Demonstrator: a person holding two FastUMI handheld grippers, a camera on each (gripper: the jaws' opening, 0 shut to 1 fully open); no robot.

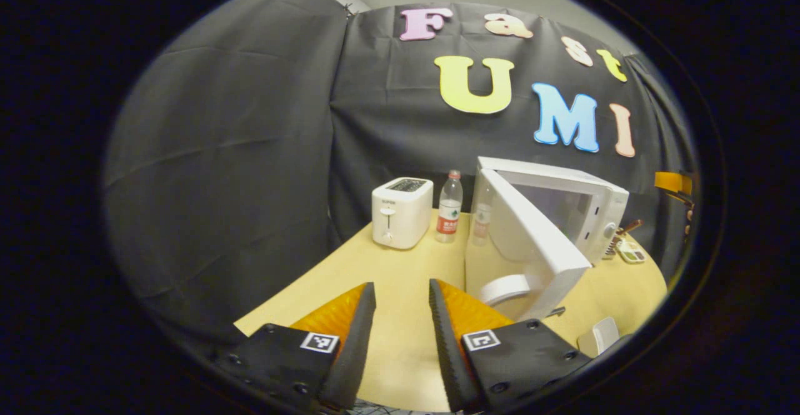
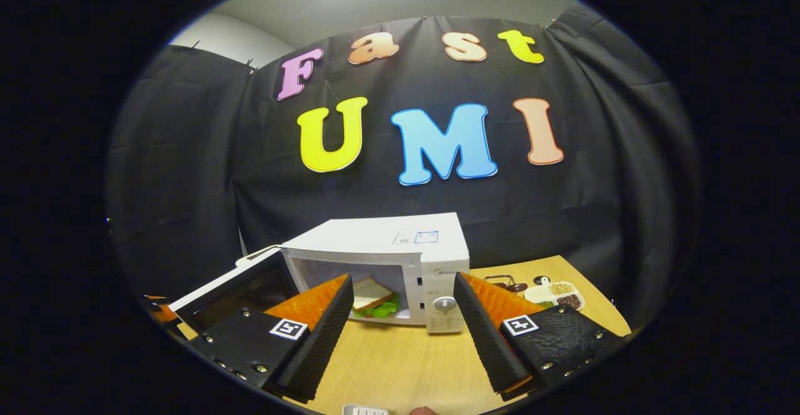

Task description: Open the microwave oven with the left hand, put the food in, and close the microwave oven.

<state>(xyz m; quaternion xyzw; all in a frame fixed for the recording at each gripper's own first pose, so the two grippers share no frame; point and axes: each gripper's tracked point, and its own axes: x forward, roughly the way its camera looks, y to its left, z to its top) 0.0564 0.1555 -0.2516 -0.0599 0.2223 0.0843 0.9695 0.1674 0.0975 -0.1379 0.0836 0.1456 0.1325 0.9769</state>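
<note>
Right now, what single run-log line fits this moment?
microwave door: open | sandwich: inside microwave | left gripper: open, empty | right gripper: open, empty | left to do: close door

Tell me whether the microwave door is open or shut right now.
Open. The microwave door swings out to the side of the microwave, baring the cavity, where a sandwich lies inside.

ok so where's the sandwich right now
In the right gripper view the sandwich lies inside the open microwave, left of its control dial, with the door swung out on the left.
</note>
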